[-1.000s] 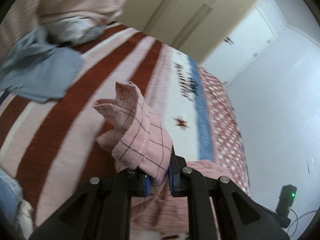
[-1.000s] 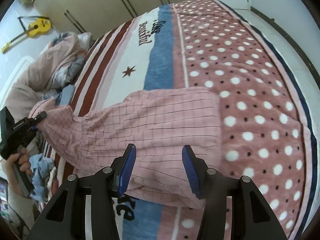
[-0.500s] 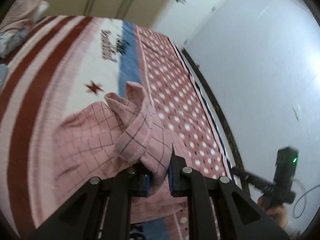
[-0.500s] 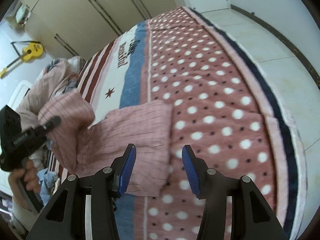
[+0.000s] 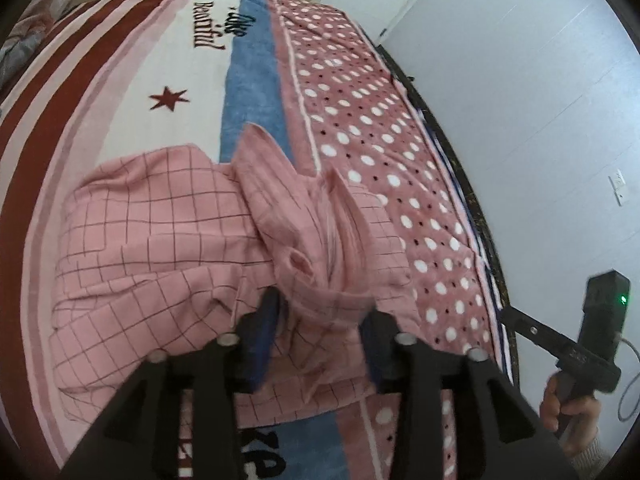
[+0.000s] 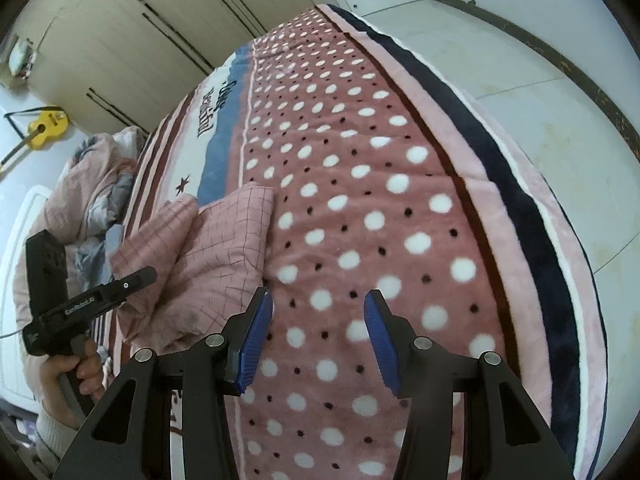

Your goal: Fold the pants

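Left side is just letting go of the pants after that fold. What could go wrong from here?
1. The left gripper has just been opening with a bunched ridge of the pants between its fingers; pulling back could snag it and drag the fold open.
2. That ridge stands up rather than lying flat, so the layer may slump unevenly.
3. The right gripper is open over the bare blanket, so nothing pins the pants.
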### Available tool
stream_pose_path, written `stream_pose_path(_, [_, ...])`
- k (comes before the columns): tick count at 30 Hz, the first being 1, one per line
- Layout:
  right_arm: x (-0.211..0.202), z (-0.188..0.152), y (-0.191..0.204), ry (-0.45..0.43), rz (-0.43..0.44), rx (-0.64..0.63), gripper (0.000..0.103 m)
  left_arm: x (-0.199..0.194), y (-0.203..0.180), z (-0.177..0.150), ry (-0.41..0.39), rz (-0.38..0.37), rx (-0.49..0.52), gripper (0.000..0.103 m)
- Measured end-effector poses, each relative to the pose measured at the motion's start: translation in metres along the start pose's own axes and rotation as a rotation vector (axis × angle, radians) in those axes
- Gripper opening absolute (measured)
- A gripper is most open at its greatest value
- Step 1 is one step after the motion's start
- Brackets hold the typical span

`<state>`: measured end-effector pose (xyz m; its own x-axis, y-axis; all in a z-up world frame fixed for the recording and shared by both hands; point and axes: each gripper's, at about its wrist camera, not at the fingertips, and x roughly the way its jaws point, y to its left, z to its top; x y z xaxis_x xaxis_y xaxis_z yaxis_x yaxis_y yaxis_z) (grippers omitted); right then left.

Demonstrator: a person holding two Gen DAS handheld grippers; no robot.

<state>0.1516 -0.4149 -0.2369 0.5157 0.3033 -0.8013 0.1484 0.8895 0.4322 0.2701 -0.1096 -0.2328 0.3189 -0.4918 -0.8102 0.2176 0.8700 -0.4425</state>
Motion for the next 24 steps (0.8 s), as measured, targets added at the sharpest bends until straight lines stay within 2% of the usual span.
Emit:
stream_pose_path(3, [0.001, 0.006, 0.01, 0.0, 0.011, -0.017, 0.044, -0.02, -0.003, 0.002, -0.023, 0.001, 0.033, 0.047])
stream_pose_path(8, [0.008, 0.017, 0.044, 0.008, 0.052, -0.048, 0.044, -0.057, 0.019, 0.007, -0.051, 0.035, 0.027, 0.048])
stream_pose_path(12, [0.03, 0.024, 0.08, 0.056, 0.071, -0.084, 0.046, -0.076, 0.05, 0.008, -0.067, 0.078, 0.002, 0.048])
stream_pose_path(15, [0.054, 0.025, 0.107, 0.092, 0.104, -0.097, 0.057, -0.077, 0.074, 0.005, -0.064, 0.082, -0.031, 0.048])
stream_pose_path(16, [0.064, 0.024, 0.117, 0.105, 0.118, -0.103, 0.064, -0.075, 0.08, 0.003, -0.06, 0.076, -0.041, 0.048])
stream_pose_path(17, [0.07, 0.023, 0.124, 0.112, 0.118, -0.107, 0.069, -0.072, 0.086, -0.001, -0.053, 0.066, -0.056, 0.048])
stream_pose_path(18, [0.076, 0.022, 0.131, 0.115, 0.112, -0.113, 0.07, -0.07, 0.09, -0.003, -0.047, 0.059, -0.064, 0.048])
stream_pose_path(24, [0.114, 0.022, 0.164, 0.122, 0.019, -0.159, 0.07, -0.057, 0.104, -0.013, -0.02, 0.038, -0.08, 0.048])
